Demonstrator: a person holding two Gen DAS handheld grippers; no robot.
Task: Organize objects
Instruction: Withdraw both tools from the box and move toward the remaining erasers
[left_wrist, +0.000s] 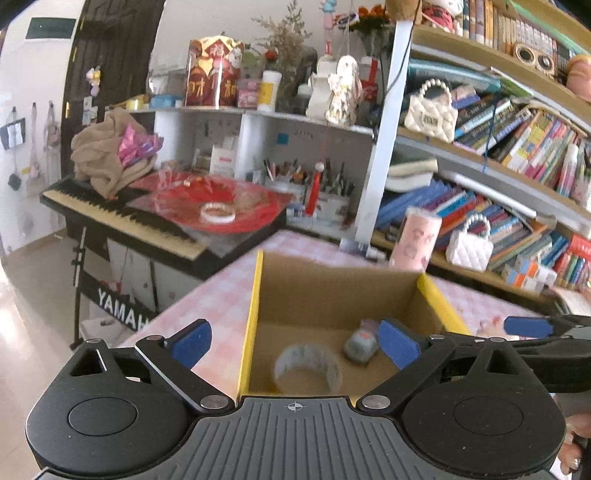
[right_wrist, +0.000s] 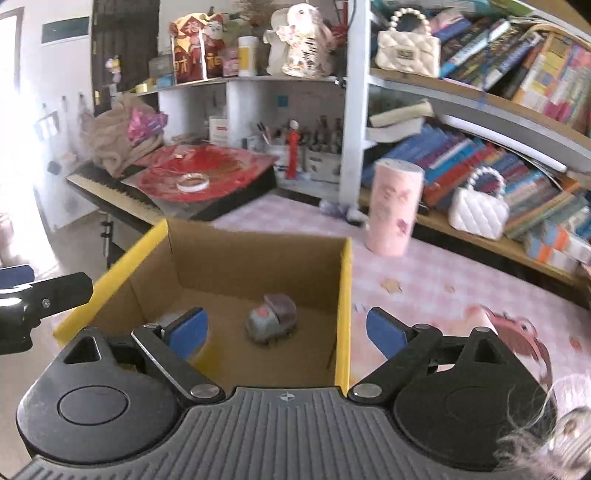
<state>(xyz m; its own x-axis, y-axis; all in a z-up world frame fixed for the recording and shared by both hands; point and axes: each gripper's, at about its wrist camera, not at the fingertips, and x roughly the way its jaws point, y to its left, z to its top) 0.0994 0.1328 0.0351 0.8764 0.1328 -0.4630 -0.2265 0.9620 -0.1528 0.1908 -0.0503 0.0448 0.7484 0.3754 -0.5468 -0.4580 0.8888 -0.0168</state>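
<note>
An open cardboard box with yellow-edged flaps stands on the pink checked table; it also shows in the right wrist view. Inside lie a roll of tape and a small grey toy car, the car also in the right wrist view. My left gripper is open and empty above the box's near edge. My right gripper is open and empty over the box's right wall; its finger tip shows at the right of the left wrist view.
A pink cylindrical cup stands on the table behind the box. A fluffy item lies at the lower right. A keyboard piano with a red tray stands left. Bookshelves with white handbags line the back right.
</note>
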